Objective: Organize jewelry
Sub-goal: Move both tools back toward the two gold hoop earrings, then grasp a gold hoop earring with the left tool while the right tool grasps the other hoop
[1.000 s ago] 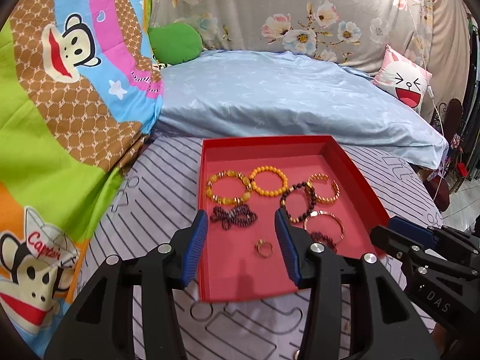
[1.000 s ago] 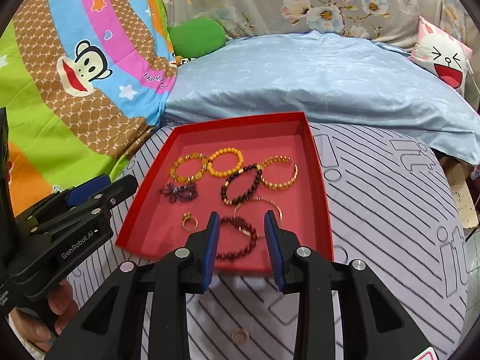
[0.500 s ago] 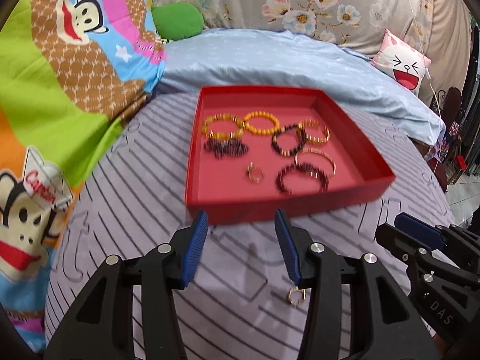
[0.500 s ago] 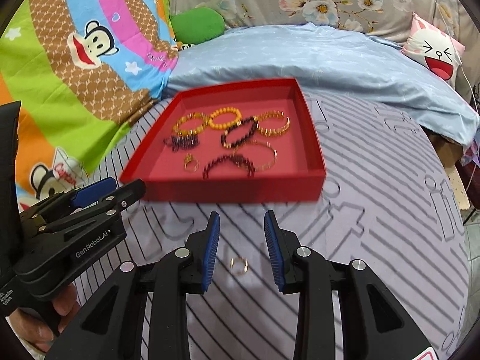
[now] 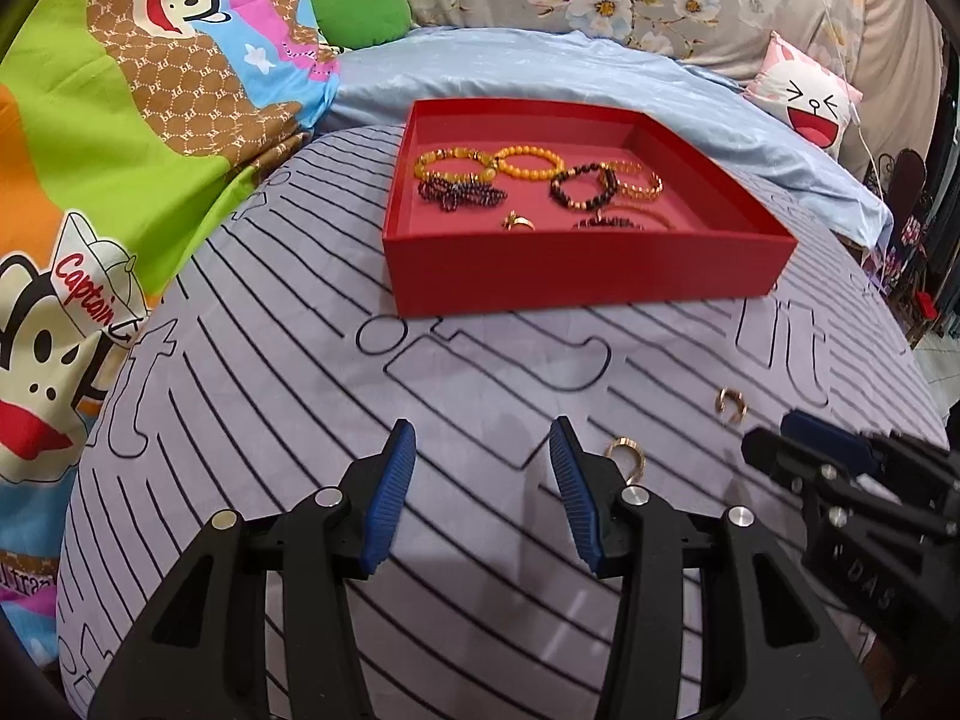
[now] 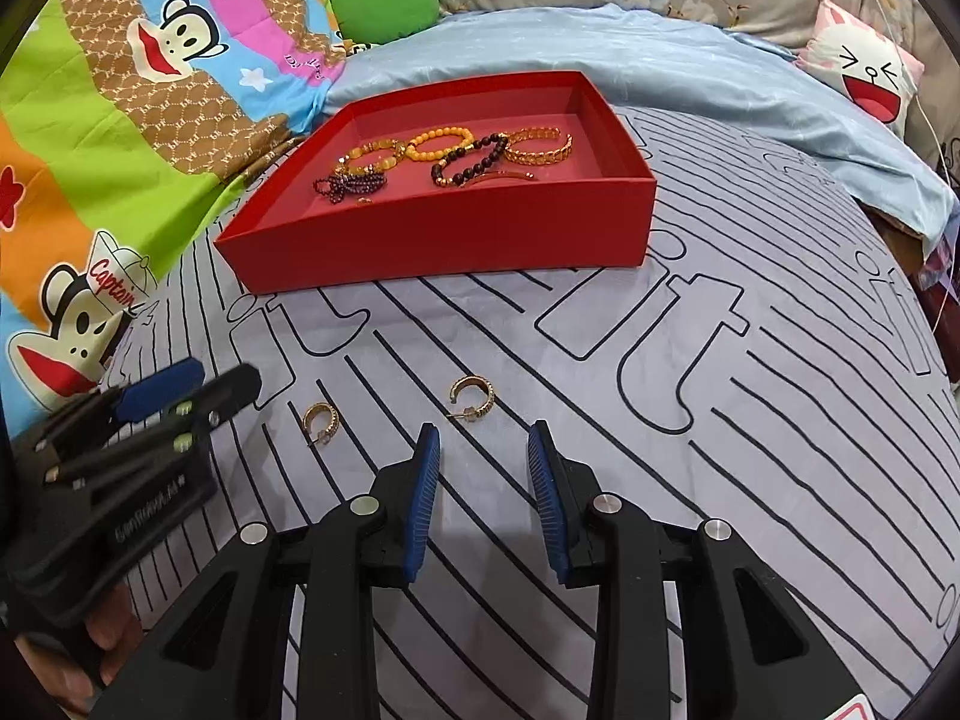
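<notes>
- Both grippers have pulled back from over the shallow red cardboard tray (image 5: 588, 276) and sunk toward the striped grey bedsheet (image 5: 300, 396) in front of it
- Left gripper (image 5: 483, 480) is partly open and holds nothing; right gripper (image 6: 483, 483) is open a little narrower, also empty
- Two small gold hoop earrings lie on the sheet in front of the tray: one (image 6: 473, 397) just ahead of the right gripper, the other (image 6: 321, 422) nearer the left
- Bead bracelets (image 5: 528, 161) already sit inside the tray
- Step in hand looks like reaching for the earrings; next, each set of jaws must straddle a hoop and close gently on the thin metal
</notes>
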Demonstrator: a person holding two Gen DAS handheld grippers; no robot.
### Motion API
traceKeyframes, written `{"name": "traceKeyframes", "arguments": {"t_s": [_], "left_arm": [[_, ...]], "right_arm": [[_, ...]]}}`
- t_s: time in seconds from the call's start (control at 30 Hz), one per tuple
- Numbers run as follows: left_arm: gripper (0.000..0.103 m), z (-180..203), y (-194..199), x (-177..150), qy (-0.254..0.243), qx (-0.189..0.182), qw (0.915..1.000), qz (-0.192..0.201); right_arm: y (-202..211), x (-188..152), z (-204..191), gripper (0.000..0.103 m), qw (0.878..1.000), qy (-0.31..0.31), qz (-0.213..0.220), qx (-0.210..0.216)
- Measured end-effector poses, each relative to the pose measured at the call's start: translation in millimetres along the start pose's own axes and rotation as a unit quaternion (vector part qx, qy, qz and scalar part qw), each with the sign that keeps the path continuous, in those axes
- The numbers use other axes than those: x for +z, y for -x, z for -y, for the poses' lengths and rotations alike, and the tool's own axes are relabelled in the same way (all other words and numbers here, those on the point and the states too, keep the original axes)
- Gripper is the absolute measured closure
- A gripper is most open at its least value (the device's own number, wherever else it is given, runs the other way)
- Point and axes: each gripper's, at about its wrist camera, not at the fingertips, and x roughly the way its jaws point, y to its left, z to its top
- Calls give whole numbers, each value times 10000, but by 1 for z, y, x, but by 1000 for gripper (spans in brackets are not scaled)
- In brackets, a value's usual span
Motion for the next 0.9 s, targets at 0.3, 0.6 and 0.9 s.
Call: {"name": "traceKeyframes", "arguments": {"t_s": [0.3, 0.6, 0.9], "left_arm": [[58, -1, 3, -7, 18, -43, 10000, -16], [53, 0, 3, -7, 16, -51, 10000, 6], [53, 2, 1, -7, -3, -53, 10000, -26]], "right_arm": [[-14, 9, -7, 72, 10000, -18, -11, 0], [-18, 10, -12, 83, 9995, 143, 69, -256], [-16, 7, -8, 87, 9996, 114, 92, -258]]}}
